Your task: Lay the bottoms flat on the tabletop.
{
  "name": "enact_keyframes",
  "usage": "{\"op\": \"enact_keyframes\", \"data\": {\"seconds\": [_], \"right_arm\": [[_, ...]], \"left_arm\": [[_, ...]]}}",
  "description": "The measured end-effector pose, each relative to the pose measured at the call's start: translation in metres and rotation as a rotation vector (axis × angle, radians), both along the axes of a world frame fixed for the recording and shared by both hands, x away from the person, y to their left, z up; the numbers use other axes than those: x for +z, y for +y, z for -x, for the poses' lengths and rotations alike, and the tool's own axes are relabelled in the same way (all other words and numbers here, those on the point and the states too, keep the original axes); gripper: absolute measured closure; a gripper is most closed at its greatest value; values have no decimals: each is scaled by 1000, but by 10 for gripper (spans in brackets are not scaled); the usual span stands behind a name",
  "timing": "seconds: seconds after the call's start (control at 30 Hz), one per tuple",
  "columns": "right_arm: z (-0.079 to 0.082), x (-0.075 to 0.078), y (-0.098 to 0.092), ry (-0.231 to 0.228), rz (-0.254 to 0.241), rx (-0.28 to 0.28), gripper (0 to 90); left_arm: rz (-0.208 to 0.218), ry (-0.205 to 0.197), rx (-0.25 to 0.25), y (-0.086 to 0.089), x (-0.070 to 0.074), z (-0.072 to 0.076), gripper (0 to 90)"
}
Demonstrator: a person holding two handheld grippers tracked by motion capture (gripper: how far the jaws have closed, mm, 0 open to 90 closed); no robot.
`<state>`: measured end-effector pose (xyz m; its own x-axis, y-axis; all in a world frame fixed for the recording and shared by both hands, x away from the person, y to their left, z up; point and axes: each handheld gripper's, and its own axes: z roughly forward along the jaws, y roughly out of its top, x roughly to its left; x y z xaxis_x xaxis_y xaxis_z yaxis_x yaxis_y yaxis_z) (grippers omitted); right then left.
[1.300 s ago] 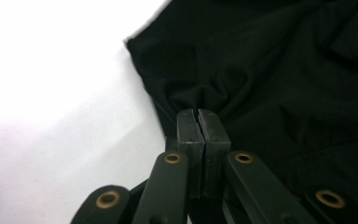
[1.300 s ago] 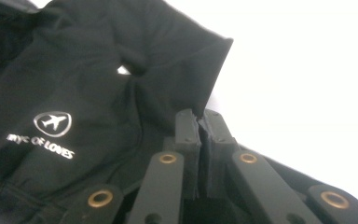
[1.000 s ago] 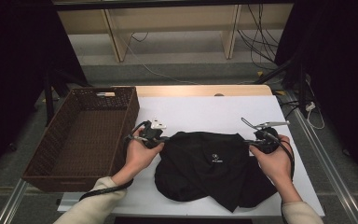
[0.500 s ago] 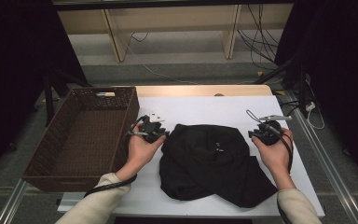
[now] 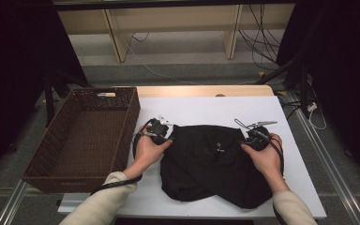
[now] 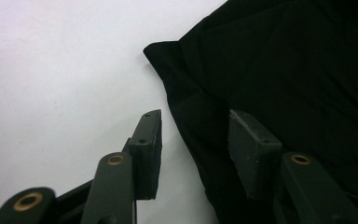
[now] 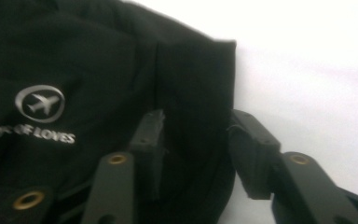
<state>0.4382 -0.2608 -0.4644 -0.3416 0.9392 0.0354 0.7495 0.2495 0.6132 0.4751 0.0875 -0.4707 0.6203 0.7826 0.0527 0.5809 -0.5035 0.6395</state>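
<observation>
Black garment (image 5: 213, 164) lies flat on the white table (image 5: 201, 107); left gripper (image 6: 193, 140) and right gripper (image 7: 196, 140) have just been opening (edges between parted jaws, unpinched).

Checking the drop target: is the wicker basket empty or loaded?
Empty. The wicker basket shows bare woven floor; the black garment lies on the table beside it.

The garment (image 5: 215, 164) at the middle of the bench is plain black, with a small white emblem on it: a ring around an aeroplane above white lettering (image 7: 39, 105). The bench (image 5: 206, 110) is white, with a pale wooden strip along its 12 o'clock edge. At 9 o'clock stands a dark brown woven basket (image 5: 82, 140). Both claws, left claw (image 6: 193, 144) and right claw (image 7: 196, 149), are black with brass-coloured rivets. The sleeves (image 5: 98, 204) are cream.
</observation>
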Motion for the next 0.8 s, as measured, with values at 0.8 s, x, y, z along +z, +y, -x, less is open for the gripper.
{"op": "enact_keyframes", "data": {"seconds": [0.8], "right_arm": [[-28, 29, -15, -117, 0, -121, 886]], "left_arm": [[73, -79, 127, 7, 28, -19, 885]]}}
